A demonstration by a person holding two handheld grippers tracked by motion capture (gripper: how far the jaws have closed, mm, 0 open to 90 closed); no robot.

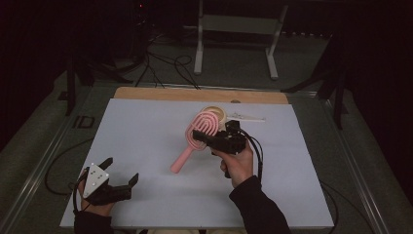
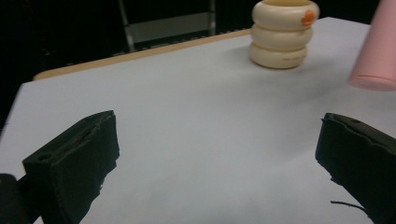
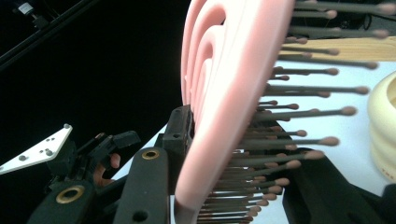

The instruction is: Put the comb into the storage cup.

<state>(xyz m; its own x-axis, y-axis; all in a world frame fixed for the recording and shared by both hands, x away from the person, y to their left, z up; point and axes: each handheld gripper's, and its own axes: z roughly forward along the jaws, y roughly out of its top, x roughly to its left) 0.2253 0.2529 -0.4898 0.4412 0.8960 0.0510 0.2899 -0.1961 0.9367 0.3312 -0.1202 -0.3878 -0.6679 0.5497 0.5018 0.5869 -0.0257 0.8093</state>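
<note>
Jaws of my right gripper (image 1: 203,136) pinch the head of the pink hairbrush (image 1: 195,139) in the high view, a little past the middle of the white sheet (image 1: 146,146); the brush's long axis runs from its head at about 1 o'clock down to the handle end at 7 o'clock, and that end hangs free above the sheet. Just beyond the head, at 1 o'clock, stands the cream ringed cup (image 1: 215,113). My left gripper (image 1: 120,171) sits near the sheet's corner at 7 o'clock, spread wide with nothing in it. From the left gripper view, both black jaws stand far apart over bare sheet, the cup (image 2: 284,35) at 1 o'clock and the brush's handle end (image 2: 376,56) at 2 o'clock. From the right gripper view, my jaws clamp the brush head (image 3: 224,93) edgewise, bristles pointing toward 3 o'clock.
</note>
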